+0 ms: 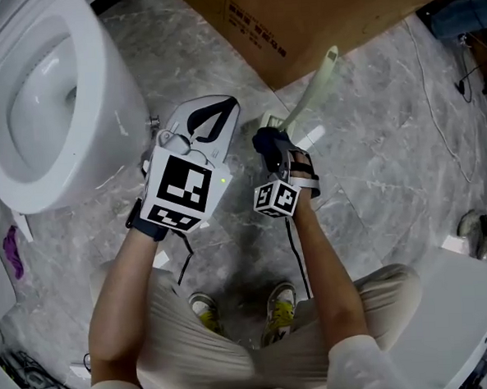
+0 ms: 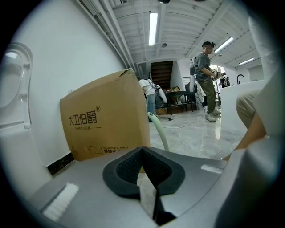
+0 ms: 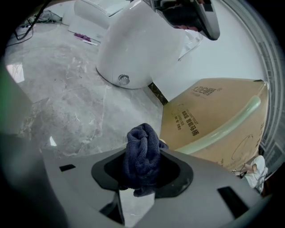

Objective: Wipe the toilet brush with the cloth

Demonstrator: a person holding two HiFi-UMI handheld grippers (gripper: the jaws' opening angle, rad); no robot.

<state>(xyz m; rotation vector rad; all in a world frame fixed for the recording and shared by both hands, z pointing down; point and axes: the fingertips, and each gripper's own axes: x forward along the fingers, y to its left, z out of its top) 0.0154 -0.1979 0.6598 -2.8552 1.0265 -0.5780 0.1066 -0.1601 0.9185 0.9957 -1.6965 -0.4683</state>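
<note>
Foremost, right hand-held gripper (image 3: 142,171): jaws clamped on a bunched dark blue terry cloth (image 3: 142,142). The wad stands proud of the jaw tips, presumably so that fabric rather than plastic meets the brush.

Left hand-held gripper (image 2: 144,156): jaws together, nothing visible between them. It is held just beside the right one and points the same way. It appears to be in reserve to steady the brush, and it grips nothing.

Pale green plastic toilet brush (image 1: 315,82): only the long, slightly curved handle shows. It slants up and away from behind the right hand-held gripper toward the box. The lower end and bristle head are hidden by gripper and cloth in the head view. The cloth sits near the lower handle, but whether it touches cannot be told. The wipe looks ready to begin rather than under way.

Brown printed cardboard box (image 1: 298,13): stands on the floor behind the brush, backing the handle.

White ceramic toilet (image 1: 49,103): to the left, lid up, well apart from the brush.

Grey marbled floor (image 1: 373,165): carries box and toilet.
</note>
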